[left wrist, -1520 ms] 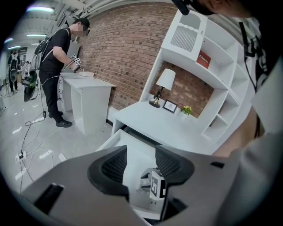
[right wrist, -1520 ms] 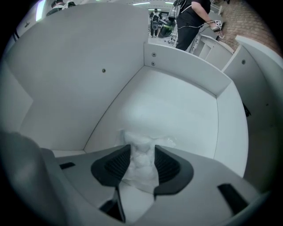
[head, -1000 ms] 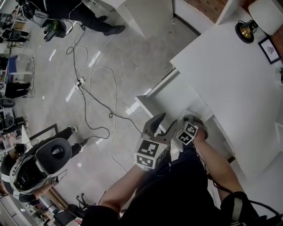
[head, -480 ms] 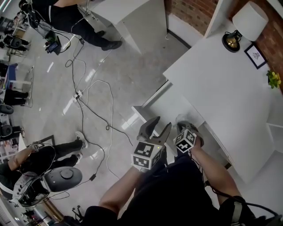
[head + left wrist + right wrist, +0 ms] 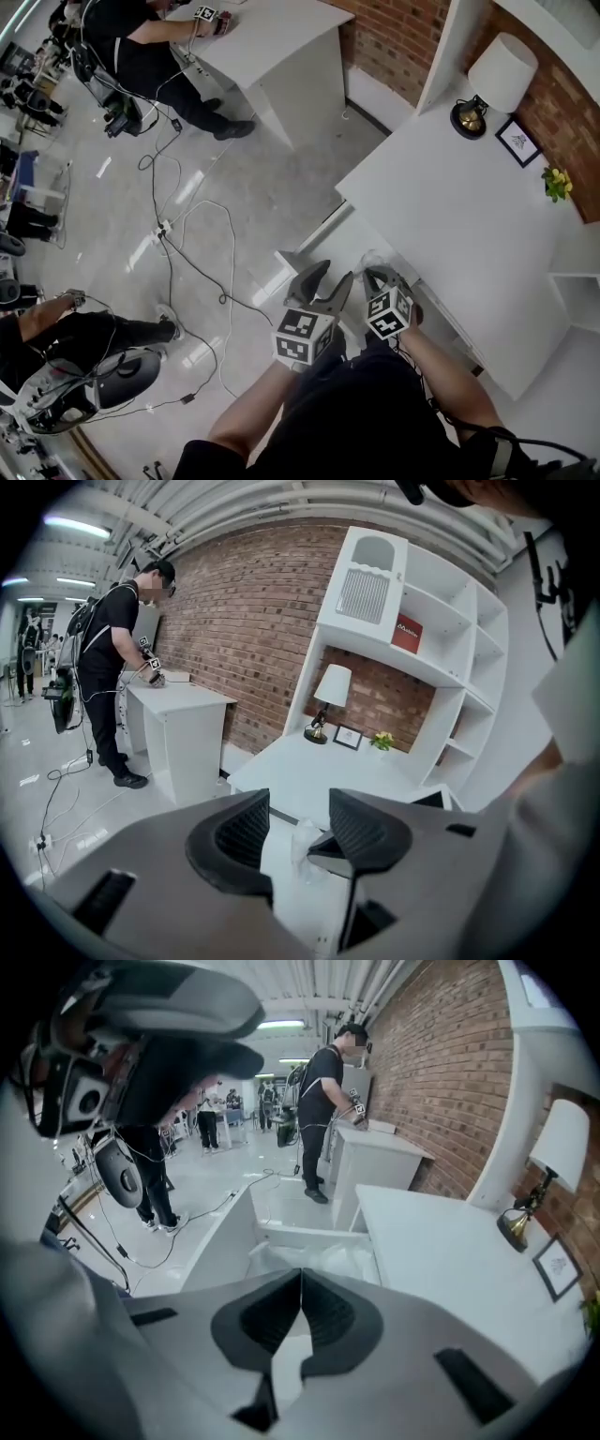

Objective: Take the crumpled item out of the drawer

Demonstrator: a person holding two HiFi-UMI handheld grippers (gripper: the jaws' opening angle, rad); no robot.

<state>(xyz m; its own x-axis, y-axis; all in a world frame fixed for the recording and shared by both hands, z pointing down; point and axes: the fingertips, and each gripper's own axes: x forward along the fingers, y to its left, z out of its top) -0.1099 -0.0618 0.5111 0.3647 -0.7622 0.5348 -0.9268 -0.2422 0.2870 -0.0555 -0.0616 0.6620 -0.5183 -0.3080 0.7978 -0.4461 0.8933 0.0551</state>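
Crumpled plastic [image 5: 302, 841] sits pinched at the tip of my right gripper [image 5: 301, 1277], whose jaws are pressed together on the film, just above the open drawer [image 5: 314, 234] of the desk [image 5: 459, 225]. My left gripper [image 5: 298, 801] hangs alongside with its jaws apart, clamping nothing. I judge the grab done and the pull-out partway; what is left is carrying the film clear. I can't tell whether its trailing end rests on the drawer floor, and clear film on white is hard to pick out.
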